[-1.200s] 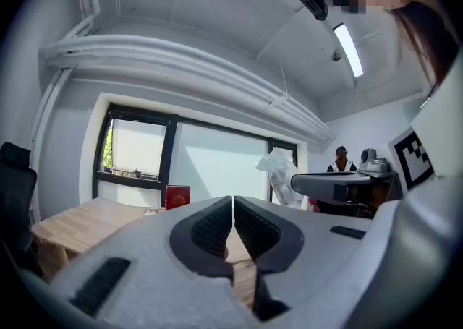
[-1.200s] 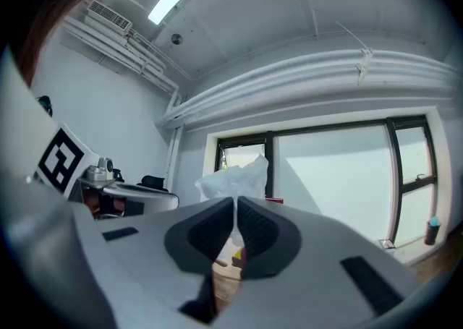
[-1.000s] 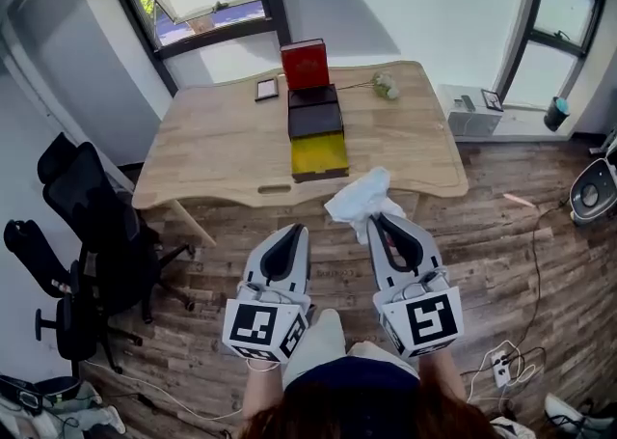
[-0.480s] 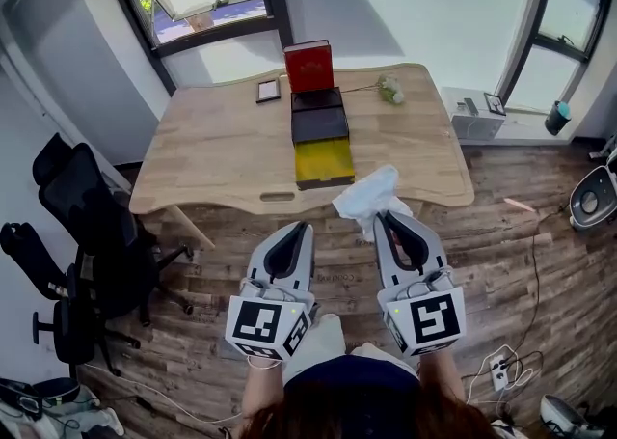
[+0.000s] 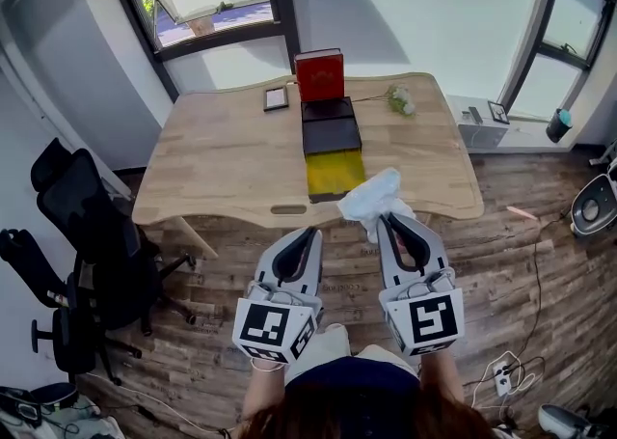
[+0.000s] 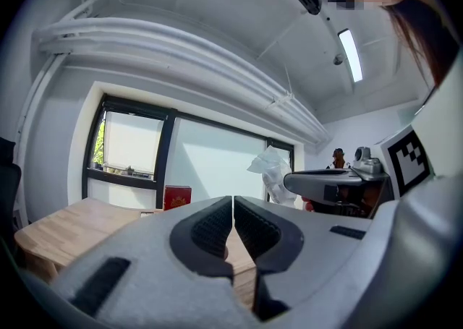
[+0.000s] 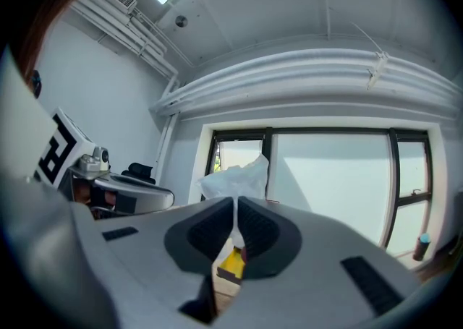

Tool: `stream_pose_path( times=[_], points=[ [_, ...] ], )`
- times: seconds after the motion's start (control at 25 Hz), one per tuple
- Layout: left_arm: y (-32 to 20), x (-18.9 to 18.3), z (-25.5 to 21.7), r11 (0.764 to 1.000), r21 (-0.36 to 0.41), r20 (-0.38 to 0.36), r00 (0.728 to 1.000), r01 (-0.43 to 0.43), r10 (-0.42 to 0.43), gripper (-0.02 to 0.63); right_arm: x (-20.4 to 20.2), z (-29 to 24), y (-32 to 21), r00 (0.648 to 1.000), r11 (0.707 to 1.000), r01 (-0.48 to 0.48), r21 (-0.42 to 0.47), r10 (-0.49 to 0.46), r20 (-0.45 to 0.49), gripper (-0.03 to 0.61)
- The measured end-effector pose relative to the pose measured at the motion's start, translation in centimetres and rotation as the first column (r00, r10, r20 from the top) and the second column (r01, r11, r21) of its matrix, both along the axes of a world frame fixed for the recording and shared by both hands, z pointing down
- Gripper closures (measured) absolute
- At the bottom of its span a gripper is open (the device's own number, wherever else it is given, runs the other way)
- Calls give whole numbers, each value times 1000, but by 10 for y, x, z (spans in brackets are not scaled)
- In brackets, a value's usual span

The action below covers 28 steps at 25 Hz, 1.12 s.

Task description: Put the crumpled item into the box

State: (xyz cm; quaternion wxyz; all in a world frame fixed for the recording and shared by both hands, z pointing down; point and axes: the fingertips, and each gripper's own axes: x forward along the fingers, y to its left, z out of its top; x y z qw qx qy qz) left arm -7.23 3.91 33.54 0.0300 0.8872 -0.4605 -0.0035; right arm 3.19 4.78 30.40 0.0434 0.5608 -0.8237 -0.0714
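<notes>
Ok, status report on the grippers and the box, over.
Left gripper shut, empty. Right gripper shut on crumpled white paper, over the desk's near edge. Box open, red lid upright at its far end; nothing between.

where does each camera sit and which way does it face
Head view: on the person's head, facing steeply down at the wooden table; shows the left gripper, right gripper and hair.
Left gripper view: on the left gripper, facing along its shut, empty jaws towards the window; the right gripper shows alongside.
Right gripper view: on the right gripper, facing along jaws shut on the crumpled white tissue-like item.
Shared: head and right gripper views both show the open yellow-lined box.
</notes>
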Motion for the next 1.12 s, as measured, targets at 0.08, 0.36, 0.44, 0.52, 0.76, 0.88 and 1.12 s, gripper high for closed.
stream_pose_path(
  times=[0.08, 0.36, 0.44, 0.52, 0.76, 0.88, 1.12],
  points=[
    [-5, -6, -1, 1000, 4, -4, 1000, -7, 7, 584, -7, 0, -4, 1000, 1000, -5, 1, 5, -6, 545],
    [-17, -20, -1, 1000, 6, -19, 1000, -20, 21, 584, -25, -4, -13, 1000, 1000, -13, 0, 13, -23, 545],
    [-19, -23, 1, 1000, 3, -23, 999, -25, 25, 584, -28, -2, -14, 1000, 1000, -18, -1, 18, -24, 545],
    [-20, -24, 2, 1000, 1, -23, 999, -30, 30, 584, -28, 0, -16, 999, 1000, -23, -3, 23, -24, 545],
    [-28, -25, 4, 999, -4, -19, 999, -37, 37, 584, -29, -1, -25, 999, 1000, -31, -2, 31, -22, 545],
    [-34, -26, 5, 999, -1, -20, 999, -35, 35, 584, -29, -1, -31, 999, 1000, -31, 2, 31, -21, 545],
    [-58, -20, 6, 999, 0, -13, 999, -41, 41, 584, -25, 0, -54, 999, 999, -33, 3, 34, -26, 545]
  ],
)
